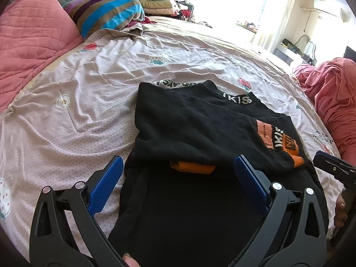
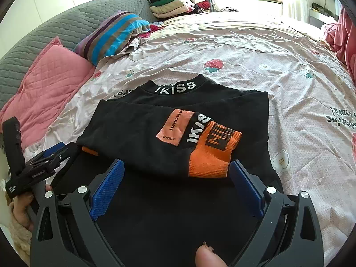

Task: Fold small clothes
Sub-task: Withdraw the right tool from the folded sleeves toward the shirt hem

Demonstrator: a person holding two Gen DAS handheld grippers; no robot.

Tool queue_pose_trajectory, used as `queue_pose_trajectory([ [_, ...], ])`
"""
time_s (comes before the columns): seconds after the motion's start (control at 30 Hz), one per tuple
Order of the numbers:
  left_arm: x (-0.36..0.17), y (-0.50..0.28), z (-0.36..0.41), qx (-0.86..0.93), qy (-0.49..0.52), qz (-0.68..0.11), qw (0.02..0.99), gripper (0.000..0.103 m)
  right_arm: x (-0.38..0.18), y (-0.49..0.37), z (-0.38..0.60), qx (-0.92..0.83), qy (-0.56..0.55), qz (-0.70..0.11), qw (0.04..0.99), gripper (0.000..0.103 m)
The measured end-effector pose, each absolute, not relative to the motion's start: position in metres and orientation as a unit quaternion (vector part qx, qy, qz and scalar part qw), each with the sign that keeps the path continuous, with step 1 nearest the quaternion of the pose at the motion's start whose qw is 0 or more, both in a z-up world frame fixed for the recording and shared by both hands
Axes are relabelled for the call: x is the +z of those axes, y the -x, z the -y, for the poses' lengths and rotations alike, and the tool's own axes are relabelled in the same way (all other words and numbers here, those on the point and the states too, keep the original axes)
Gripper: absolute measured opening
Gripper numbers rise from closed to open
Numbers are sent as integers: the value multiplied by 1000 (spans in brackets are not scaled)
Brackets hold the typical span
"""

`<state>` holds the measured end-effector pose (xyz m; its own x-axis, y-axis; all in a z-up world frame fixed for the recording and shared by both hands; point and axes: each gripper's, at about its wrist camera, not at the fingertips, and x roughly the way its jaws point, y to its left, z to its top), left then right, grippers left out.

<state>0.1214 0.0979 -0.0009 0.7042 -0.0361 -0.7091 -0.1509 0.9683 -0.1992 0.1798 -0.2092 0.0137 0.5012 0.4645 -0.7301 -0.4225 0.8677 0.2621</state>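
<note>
the black knit sweatshirt with orange cuffs [image 2: 178, 120] lies on the bed's pink printed sheet [image 2: 289, 84], sleeves folded across. both my grippers, left [image 1: 178, 175] and right [image 2: 176, 178], hover with jaws apart, empty. soft, light, probably floppy; i'd pinch the near hem corners.
</note>
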Motion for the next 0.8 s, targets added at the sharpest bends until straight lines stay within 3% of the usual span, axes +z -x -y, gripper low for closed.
queue_pose_trajectory([
  [0.8, 18, -51, -92, 68, 90, -398, 911, 94, 8, -147, 239, 255, 1, -440, 861, 95],
])
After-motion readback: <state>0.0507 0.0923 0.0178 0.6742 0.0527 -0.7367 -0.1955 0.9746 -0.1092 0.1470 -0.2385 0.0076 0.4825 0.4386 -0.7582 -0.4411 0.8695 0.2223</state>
